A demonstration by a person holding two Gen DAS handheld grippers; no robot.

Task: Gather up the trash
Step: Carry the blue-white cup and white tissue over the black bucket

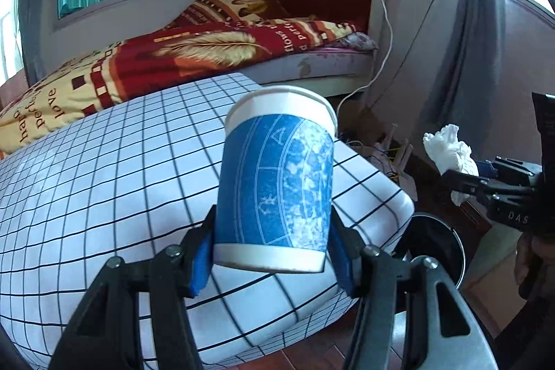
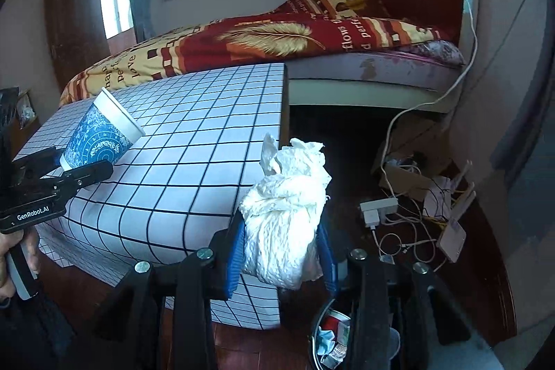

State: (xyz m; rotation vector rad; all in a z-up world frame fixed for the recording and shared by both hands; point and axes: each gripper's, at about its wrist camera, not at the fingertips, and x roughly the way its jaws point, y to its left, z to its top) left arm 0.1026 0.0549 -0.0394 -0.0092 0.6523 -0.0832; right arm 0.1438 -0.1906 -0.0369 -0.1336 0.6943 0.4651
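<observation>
1. The trash bin on the floor just beside the checked table already holds some scraps.
2. The left gripper clamps a blue paper cup, carried above the table, bin near.
3. The right gripper pinches a crumpled tissue almost over the bin; both drops remain.
</observation>
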